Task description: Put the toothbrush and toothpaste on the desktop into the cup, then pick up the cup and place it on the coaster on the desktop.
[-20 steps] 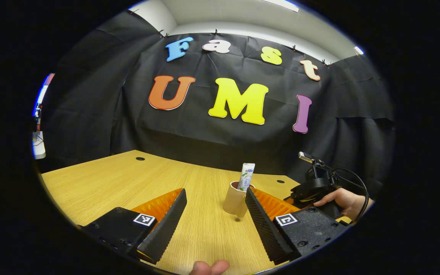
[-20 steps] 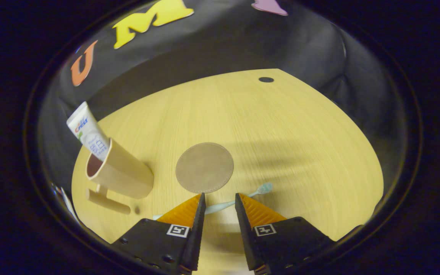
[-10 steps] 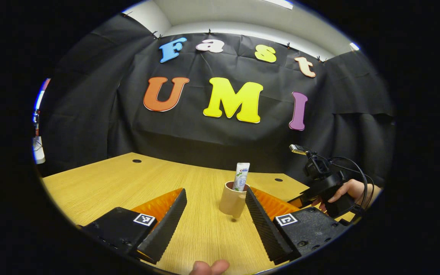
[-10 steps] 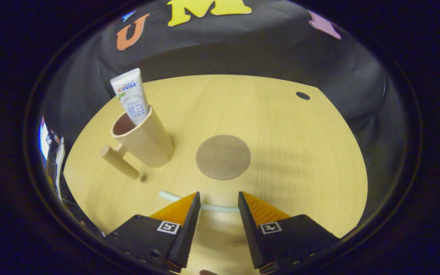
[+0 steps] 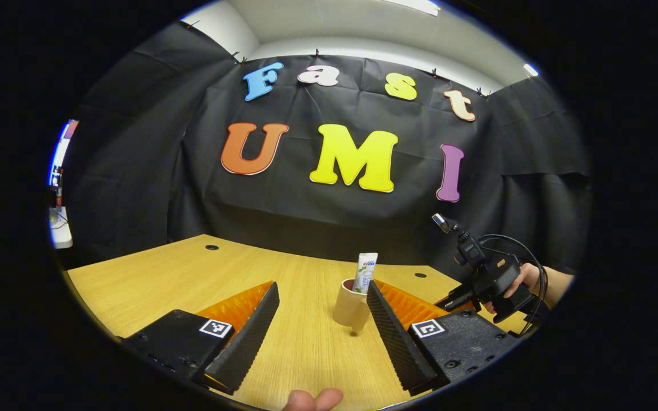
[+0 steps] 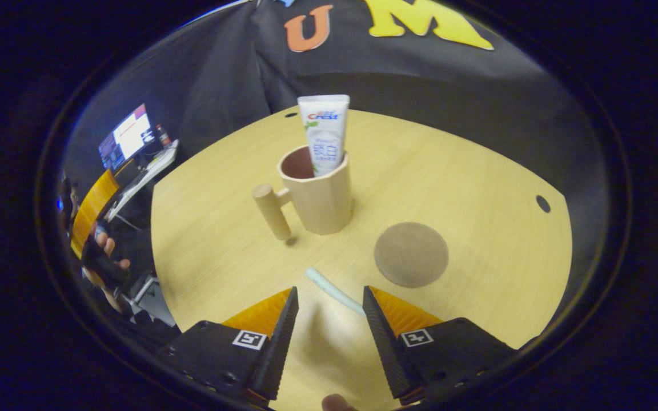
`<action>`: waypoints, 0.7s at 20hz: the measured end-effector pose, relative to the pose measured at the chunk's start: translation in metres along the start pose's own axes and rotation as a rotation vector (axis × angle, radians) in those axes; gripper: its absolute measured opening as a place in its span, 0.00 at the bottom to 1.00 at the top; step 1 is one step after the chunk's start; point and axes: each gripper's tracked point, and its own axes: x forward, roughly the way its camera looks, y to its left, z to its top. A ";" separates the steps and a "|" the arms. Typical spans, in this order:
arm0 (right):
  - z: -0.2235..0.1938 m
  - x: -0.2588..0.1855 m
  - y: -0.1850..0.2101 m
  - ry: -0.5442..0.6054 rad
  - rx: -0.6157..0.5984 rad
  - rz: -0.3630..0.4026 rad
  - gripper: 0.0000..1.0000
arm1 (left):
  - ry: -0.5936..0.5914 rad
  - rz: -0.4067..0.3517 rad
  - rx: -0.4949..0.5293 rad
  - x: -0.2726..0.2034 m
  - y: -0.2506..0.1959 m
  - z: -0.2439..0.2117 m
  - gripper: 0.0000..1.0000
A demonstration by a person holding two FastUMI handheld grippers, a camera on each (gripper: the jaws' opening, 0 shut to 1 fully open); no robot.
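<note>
Toothbrush handle, pale and slim, pokes out between my right gripper fingers; whether they press it or it lies on the desk, I cannot tell. My left gripper hangs spread wide, holding nothing. Past the brush, the round brown coaster lies bare on the wooden desktop. Farther off stands the tan cup, upright, toothpaste tube sticking up inside it.
</note>
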 end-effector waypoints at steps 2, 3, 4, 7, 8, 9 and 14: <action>0.001 0.009 0.004 0.034 -0.076 0.030 0.65 | -0.002 0.021 0.014 -0.003 0.007 0.002 0.98; -0.001 0.012 0.010 0.054 -0.102 0.061 0.70 | -0.004 0.032 0.016 -0.004 0.012 0.004 0.98; -0.005 0.017 0.013 0.075 -0.123 0.090 0.67 | -0.008 0.043 0.016 -0.004 0.016 0.006 0.98; -0.009 0.027 0.017 0.112 -0.193 0.117 0.72 | -0.004 0.060 -0.005 -0.004 0.020 0.008 0.98; -0.007 0.029 0.016 0.121 -0.208 0.106 0.68 | 0.000 0.061 -0.009 -0.003 0.021 0.007 0.98; -0.003 0.031 0.016 0.130 -0.217 0.102 0.63 | 0.003 0.063 -0.008 -0.003 0.022 0.007 0.98; -0.001 0.045 0.000 0.200 -0.290 0.051 0.63 | -0.015 0.085 0.028 -0.006 0.027 0.012 0.98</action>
